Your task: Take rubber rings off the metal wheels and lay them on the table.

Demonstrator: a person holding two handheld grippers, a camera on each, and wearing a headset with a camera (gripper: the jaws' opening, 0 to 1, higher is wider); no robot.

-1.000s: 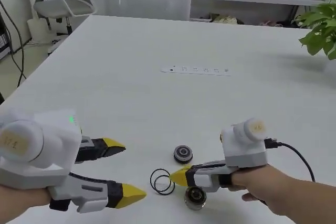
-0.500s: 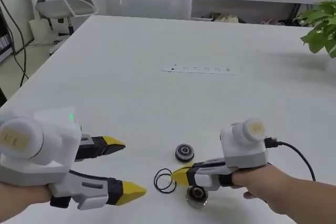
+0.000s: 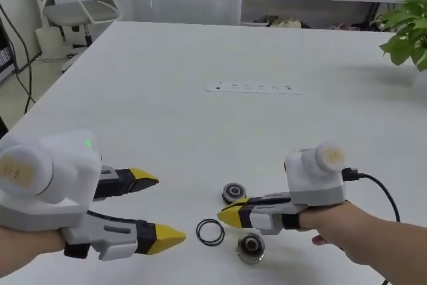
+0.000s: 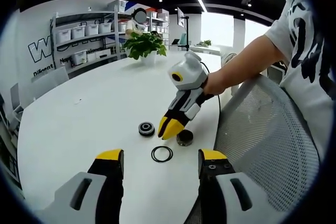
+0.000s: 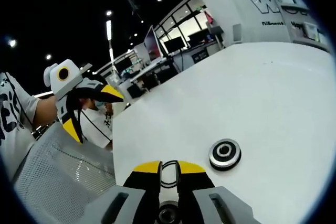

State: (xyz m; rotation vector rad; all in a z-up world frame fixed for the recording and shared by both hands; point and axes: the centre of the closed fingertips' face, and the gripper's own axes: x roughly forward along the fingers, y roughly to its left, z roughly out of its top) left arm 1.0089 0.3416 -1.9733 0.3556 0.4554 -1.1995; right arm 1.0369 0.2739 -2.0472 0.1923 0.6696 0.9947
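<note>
The white worktop (image 3: 200,51) spreads across the head view, and everything below lies on it. An office chair (image 3: 80,1) stands past its far left corner and a leafy plant (image 3: 408,31) sits at its far right edge. A flat white power strip (image 3: 248,87) lies near the middle, well apart from the work.

The left tool (image 3: 170,207) hovers at the near left. It is released, its yellow-tipped jaws spread wide with nothing between them. They point toward the small parts. In the left gripper view the same jaws frame the parts from either side of the bottom edge.

The right tool (image 3: 222,215) comes in from the near right, held in a hand (image 3: 347,231). Its jaws are drawn nearly together and grasp nothing. The tips sit just above the worktop, between the two wheels and close over the rings. A black cable trails from its rear.

Two metal wheels lie flat. The far wheel (image 3: 233,193) is just beyond the right tool's tips. The near wheel (image 3: 250,247) lies just under that tool's body, closer to the person.

The rubber rings (image 3: 210,232), thin black loops that overlap, lie flat on the worktop just left of the near wheel, touching neither wheel. In the right gripper view they show through the slim gap between the jaws.
</note>
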